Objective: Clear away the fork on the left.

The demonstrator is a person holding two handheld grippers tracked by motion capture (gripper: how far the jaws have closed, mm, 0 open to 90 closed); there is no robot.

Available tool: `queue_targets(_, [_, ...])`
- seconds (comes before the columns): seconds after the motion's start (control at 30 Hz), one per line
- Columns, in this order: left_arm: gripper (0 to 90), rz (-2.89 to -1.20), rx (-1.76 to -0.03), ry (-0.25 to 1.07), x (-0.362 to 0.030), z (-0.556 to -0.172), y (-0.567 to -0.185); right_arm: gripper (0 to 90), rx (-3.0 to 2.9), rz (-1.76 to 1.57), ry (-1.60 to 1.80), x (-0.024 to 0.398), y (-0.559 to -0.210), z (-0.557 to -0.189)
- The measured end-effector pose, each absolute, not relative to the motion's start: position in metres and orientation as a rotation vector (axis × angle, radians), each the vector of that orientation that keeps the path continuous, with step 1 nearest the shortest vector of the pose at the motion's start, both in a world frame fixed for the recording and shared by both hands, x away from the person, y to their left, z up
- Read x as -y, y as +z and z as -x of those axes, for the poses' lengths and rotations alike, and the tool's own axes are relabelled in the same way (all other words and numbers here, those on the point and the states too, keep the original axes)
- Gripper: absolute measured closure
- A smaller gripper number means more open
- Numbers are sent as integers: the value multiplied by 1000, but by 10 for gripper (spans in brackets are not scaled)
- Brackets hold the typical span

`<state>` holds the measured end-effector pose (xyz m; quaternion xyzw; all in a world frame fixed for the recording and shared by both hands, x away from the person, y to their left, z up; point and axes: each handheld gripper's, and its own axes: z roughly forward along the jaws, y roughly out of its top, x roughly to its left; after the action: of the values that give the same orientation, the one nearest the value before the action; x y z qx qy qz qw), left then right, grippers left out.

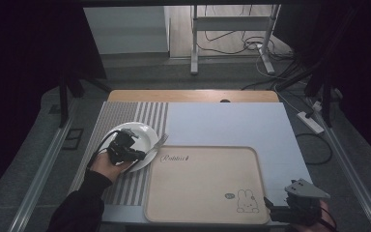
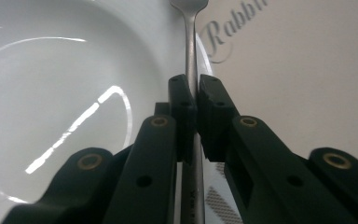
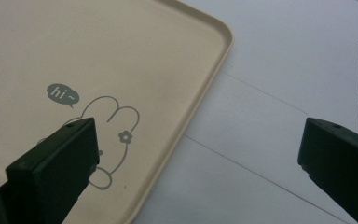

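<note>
My left gripper (image 2: 194,88) is shut on the handle of a metal fork (image 2: 191,42), whose head points away toward the beige tray (image 2: 298,70). It hangs over the right rim of a white plate (image 2: 51,93). From above, the left gripper (image 1: 140,153) sits at the plate (image 1: 142,131), and the fork (image 1: 159,142) reaches toward the tray (image 1: 203,183). At the tray's near right corner my right gripper (image 1: 278,209) stands open. Its jaws (image 3: 196,154) straddle the tray's edge (image 3: 186,126) by the rabbit drawing, with nothing between them.
A striped placemat (image 1: 135,113) lies under the plate at the left. A pale blue sheet (image 1: 232,123) covers the table top beyond and right of the tray. Cables and a stand's legs (image 1: 232,48) are on the floor behind the table.
</note>
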<state>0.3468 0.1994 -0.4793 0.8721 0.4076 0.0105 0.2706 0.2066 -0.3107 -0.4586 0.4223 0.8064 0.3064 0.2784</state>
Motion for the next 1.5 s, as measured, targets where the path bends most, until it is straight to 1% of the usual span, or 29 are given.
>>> queue_targets(0.23, [842, -2348, -1087, -6, -180, -332, -483, 0, -2166, -1131, 820, 311, -459, -207])
queue_targets(0.47, [842, -2370, -1036, -27, -153, -315, -485, 0, -2172, -1127, 811, 310, -459, -207])
queue_targets(0.9, [841, -2460, -944, -48, -107, -301, -499, 0, -2178, -1116, 803, 308, -460, -207])
queue_targets(1.03, [840, -2490, -940, -85, -99, -295, -505, 0, -2180, -1117, 803, 308, -459, -206])
queue_targets(1.13, [818, -2507, -912, -104, -95, -294, -508, 0, -2183, -1114, 802, 308, -459, -206])
queue_targets(1.2, [748, -2495, -897, -103, -94, -295, -505, 0, -2185, -1109, 799, 308, -460, -206])
queue_targets(1.23, [729, -2486, -895, -83, -93, -296, -504, 0, -2188, -1108, 798, 308, -460, -206])
queue_targets(1.27, [736, -2488, -881, -64, -92, -297, -502, 0, -2189, -1108, 797, 308, -460, -206])
queue_targets(1.3, [761, -2484, -868, -57, -90, -298, -500, 0, -2189, -1108, 797, 308, -460, -206])
queue_targets(1.37, [878, -2497, -821, -65, -85, -300, -500, 0, -2189, -1108, 795, 308, -460, -207])
queue_targets(1.5, [889, -2539, -767, -77, -74, -307, -503, 0, -2193, -1100, 789, 307, -460, -207])
